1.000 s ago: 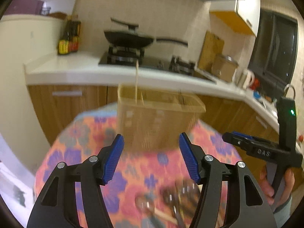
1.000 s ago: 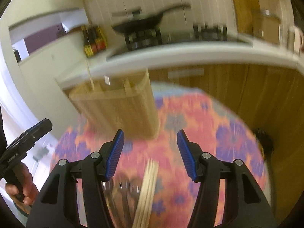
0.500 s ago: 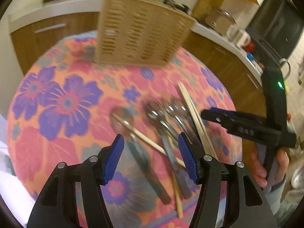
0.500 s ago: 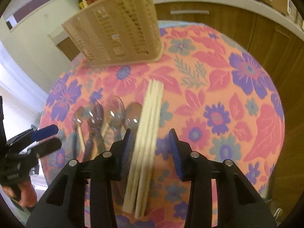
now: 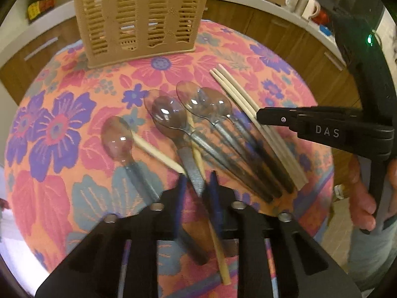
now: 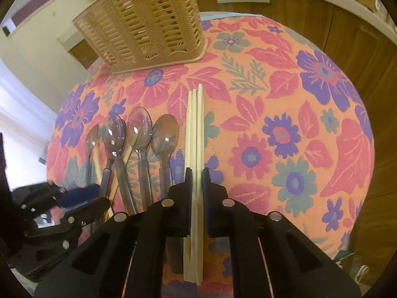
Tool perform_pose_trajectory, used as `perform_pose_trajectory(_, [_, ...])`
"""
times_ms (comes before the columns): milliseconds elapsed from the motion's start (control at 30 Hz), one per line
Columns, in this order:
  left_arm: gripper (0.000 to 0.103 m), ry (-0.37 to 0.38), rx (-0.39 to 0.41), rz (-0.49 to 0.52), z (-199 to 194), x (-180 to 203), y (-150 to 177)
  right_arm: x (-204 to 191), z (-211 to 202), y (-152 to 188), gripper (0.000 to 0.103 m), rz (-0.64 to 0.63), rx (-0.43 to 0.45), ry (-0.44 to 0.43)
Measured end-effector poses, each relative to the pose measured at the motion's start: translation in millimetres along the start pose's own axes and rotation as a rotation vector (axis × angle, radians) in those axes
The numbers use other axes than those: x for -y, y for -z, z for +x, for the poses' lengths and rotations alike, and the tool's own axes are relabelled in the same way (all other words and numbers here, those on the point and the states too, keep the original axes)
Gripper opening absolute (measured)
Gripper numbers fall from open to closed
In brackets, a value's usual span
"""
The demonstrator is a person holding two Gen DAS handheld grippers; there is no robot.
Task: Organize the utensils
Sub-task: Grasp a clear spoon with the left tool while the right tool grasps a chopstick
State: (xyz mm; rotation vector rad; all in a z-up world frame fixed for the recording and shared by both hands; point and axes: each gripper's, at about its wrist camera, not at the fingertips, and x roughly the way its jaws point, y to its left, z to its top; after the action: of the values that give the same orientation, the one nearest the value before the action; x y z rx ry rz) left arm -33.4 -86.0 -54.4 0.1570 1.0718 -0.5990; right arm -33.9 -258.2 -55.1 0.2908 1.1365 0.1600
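the light is warm and a little dim, with small white glare spots on the clear spoons (image 5: 168,114). both views are strongly bent by the fisheye lens, with black corners. the left gripper (image 5: 196,183) is smeared by motion blur, while the floral tablecloth (image 6: 285,134) in the right wrist view is rather sharp.

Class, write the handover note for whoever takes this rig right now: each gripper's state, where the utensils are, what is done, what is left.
Right gripper: jaws closed around the bundle of pale chopsticks, flat on the floral table.
Left gripper: jaws narrowed around a spoon handle and a loose chopstick; grip unclear.
Clear spoons lie in a row left of the bundle.
Slotted holder stands behind them; its contents cannot be judged.
Left: move the spoons and chopsticks into it.
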Motion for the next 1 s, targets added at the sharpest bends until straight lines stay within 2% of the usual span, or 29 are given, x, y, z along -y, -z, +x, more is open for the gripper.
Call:
perform_pose_trajectory(67, [0.011,-0.017,0.014,-0.007,-2,-2,1,5,-3,-1,0.003,0.019,0.006,-0.015])
perform_pose_trajectory(167, [0.008,0.004,0.036,-0.041,-9,-9,0,14,-8,-1,0.003,0.047,0.018,-0.021])
perform_pose_trajectory(200, [0.001,0.004,0.044,-0.047,-13,-10,1,18,-9,-2,0.003,0.058,0.023,-0.019])
perform_pose_trajectory(467, [0.001,-0.039,0.077,-0.14,-34,-48,6,37,-13,-6,0.004,0.112,0.03,-0.04])
perform_pose_trajectory(567, [0.001,-0.041,0.067,-0.181,-37,-65,11,41,-7,-6,0.005,0.122,0.012,-0.016])
perform_pose_trajectory(600, [0.003,-0.039,0.059,-0.186,-37,-69,12,40,-6,-6,0.005,0.111,0.02,0.02])
perform_pose_trajectory(633, [0.003,-0.042,0.046,-0.188,-37,-73,14,40,-5,-6,0.007,0.102,0.015,0.037])
perform_pose_trajectory(667, [0.007,-0.048,0.035,-0.186,-35,-75,15,40,-5,-6,0.007,0.097,0.011,0.038])
perform_pose_trajectory(700, [0.014,-0.054,0.028,-0.18,-36,-77,15,38,-6,-8,0.012,0.074,-0.005,0.042])
perform_pose_trajectory(767, [0.021,-0.044,0.036,-0.174,-40,-80,16,36,-6,-10,0.03,0.036,-0.02,0.056])
perform_pose_trajectory(800, [0.024,-0.038,0.04,-0.177,-40,-82,14,34,-7,-12,0.047,0.011,-0.02,0.081])
perform_pose_trajectory(833, [0.024,-0.034,0.043,-0.182,-40,-85,12,33,-8,-13,0.054,-0.006,-0.015,0.094])
perform_pose_trajectory(967, [0.024,-0.066,0.011,-0.16,-27,-84,2,19,-6,-18,0.052,-0.109,-0.016,0.157])
perform_pose_trajectory(1000, [0.024,-0.078,-0.001,-0.157,-23,-84,0,18,-2,-21,0.044,-0.122,-0.029,0.163])
